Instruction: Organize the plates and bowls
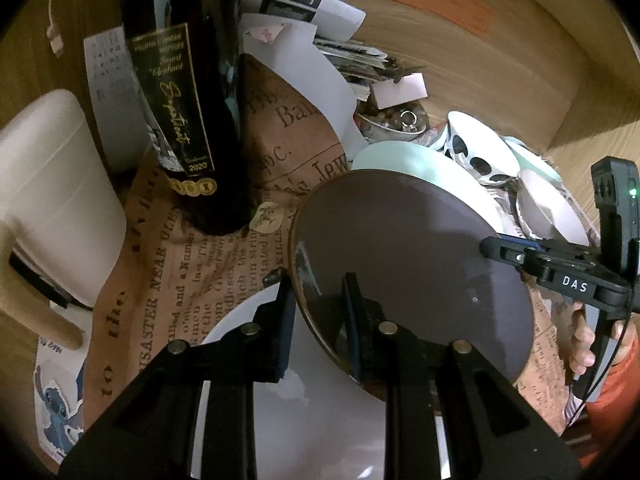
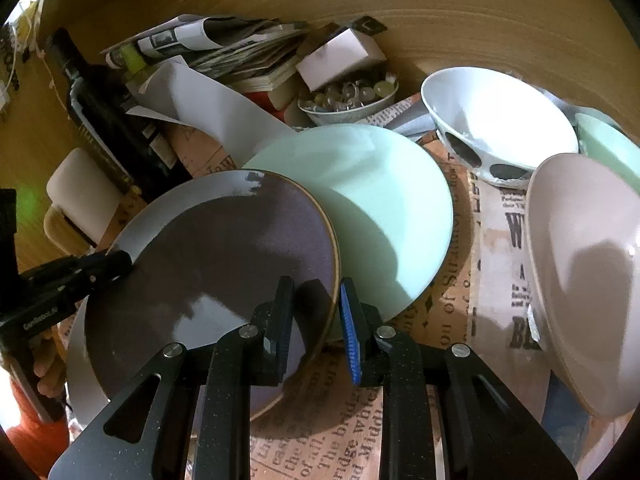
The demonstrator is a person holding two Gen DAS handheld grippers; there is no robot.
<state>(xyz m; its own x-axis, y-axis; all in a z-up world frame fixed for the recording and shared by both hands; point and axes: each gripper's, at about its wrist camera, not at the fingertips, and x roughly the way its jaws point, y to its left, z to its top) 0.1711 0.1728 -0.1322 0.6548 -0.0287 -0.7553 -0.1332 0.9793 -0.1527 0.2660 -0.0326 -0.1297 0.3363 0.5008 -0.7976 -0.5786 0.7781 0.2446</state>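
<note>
Right wrist view: we clamp both tools, right tool [image 2: 316, 320] and left tool [image 1: 320, 312], on opposite rims of brown plate [image 2: 216, 256], held level over white plate [image 2: 76, 344], likely for stacking.

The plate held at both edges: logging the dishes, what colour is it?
The plate is dark brown with a thin lighter rim, clearest in the right wrist view.

The wine bottle [image 1: 188, 92] label reads "Smart Elephant" and "2020". The right tool [image 1: 575, 285] carries "DAS". The newsprint-patterned paper [image 1: 180, 280] on the tabletop shows "DISASTER" and, in the right wrist view, "The bridge".
</note>
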